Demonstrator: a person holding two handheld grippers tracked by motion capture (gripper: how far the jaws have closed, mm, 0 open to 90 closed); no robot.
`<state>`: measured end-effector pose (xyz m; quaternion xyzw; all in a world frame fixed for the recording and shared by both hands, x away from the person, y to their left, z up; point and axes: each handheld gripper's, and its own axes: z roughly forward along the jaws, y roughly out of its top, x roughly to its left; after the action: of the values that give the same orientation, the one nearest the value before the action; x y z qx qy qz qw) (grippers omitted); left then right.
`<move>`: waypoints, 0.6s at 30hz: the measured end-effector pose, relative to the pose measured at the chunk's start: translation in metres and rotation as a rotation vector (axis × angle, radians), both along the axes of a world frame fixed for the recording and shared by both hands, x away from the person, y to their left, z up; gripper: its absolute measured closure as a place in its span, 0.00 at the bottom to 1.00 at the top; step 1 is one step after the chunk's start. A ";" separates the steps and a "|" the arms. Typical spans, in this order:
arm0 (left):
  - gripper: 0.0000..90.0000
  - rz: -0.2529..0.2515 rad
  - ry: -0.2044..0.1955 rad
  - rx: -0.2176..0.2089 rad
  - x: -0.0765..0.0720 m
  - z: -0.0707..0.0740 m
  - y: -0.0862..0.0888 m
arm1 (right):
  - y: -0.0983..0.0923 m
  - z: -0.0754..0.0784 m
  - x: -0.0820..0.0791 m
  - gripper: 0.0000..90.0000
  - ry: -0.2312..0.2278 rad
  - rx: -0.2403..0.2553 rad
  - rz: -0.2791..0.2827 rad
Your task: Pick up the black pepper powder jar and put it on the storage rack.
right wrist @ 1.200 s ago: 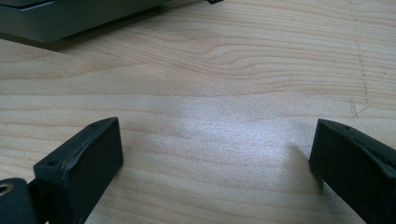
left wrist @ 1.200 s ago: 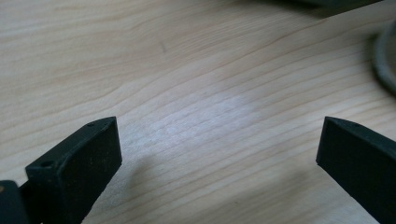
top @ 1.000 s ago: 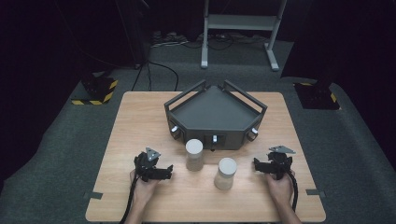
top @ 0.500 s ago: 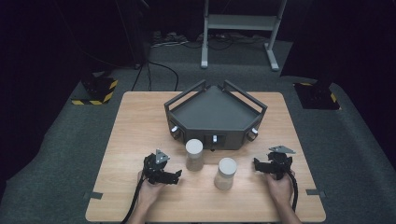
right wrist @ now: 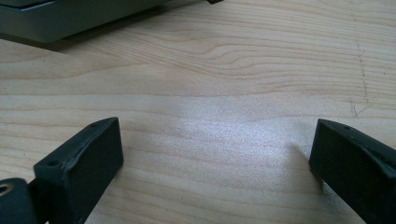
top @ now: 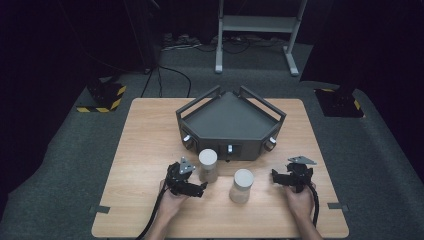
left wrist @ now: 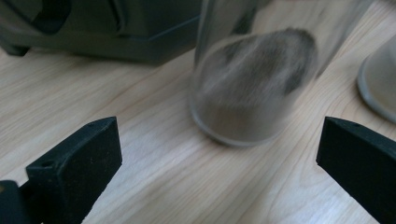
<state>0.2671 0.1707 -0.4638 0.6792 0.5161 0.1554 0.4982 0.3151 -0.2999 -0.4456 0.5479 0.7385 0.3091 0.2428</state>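
Two clear jars with pale lids stand on the wooden table (top: 150,150). The left jar (top: 208,165) is in front of the dark device; the right jar (top: 243,185) is nearer the front edge. In the left gripper view the left jar (left wrist: 254,88) holds brownish powder and stands just ahead of the wide-apart jaws, and the right jar (left wrist: 379,86) shows at the edge. My left gripper (top: 199,188) (left wrist: 219,149) is open, just left of the left jar, not touching it. To the right of the right jar, my right gripper (top: 276,177) (right wrist: 215,149) is open over bare wood.
A dark grey angular tray-like device (top: 230,120) with knobs on its front sits at the table's back centre; its edge (right wrist: 70,21) shows in the right gripper view. Beyond the table are a metal stand (top: 255,30), cables and yellow-black striped blocks (top: 102,97) on the floor.
My left gripper has moved right across the table, close to the left jar. The right gripper and both jars have stayed put.
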 end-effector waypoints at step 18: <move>0.04 0.019 -0.069 -0.020 0.005 0.003 -0.027 | 0.000 0.000 0.000 0.02 0.000 0.000 0.000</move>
<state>0.2722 0.1437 -0.4607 0.6636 0.5063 0.1783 0.5210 0.3152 -0.3000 -0.4456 0.5478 0.7385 0.3093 0.2427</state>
